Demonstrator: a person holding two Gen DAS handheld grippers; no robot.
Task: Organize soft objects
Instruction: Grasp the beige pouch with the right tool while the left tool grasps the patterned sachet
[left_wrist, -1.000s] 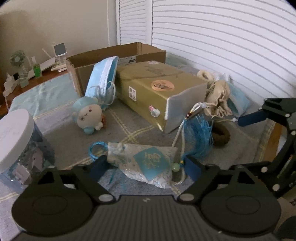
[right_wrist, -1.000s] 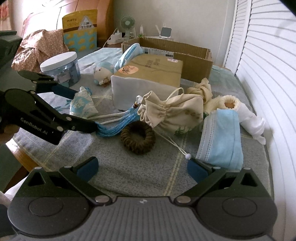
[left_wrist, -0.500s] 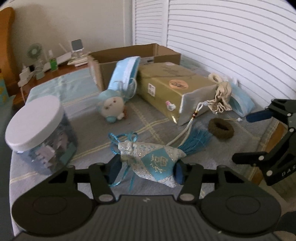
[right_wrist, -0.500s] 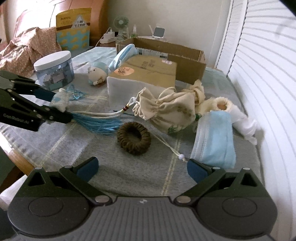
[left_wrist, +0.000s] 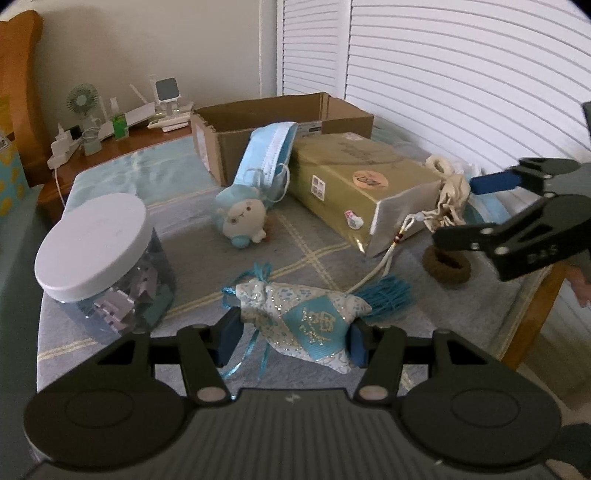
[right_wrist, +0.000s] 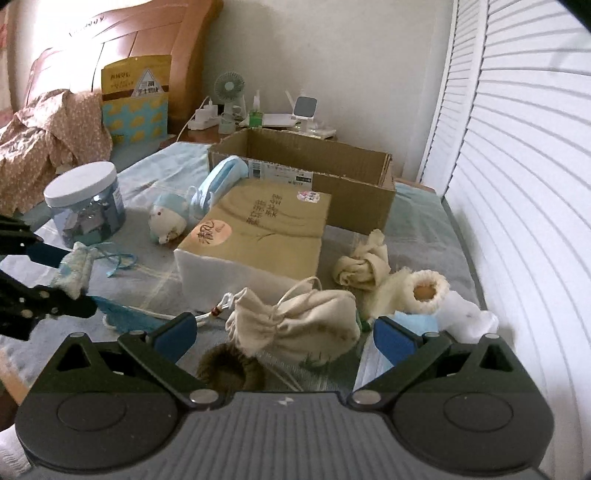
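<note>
My left gripper is shut on a blue-and-white sachet pouch with a blue tassel, held just above the table; it also shows in the right wrist view. My right gripper is open, its jaws either side of a cream drawstring bag. A brown hair scrunchie lies just under it. An open cardboard box stands at the back. A small plush toy, a blue face mask, cream socks and a white sock lie around.
A gold tissue box lies mid-table in front of the cardboard box. A clear jar with a white lid stands at the left. White shutters run along the right. A nightstand with a small fan is behind.
My left gripper closed on the sachet pouch and lifted it back. My right gripper moved forward over the scrunchie to the drawstring bag, still open.
</note>
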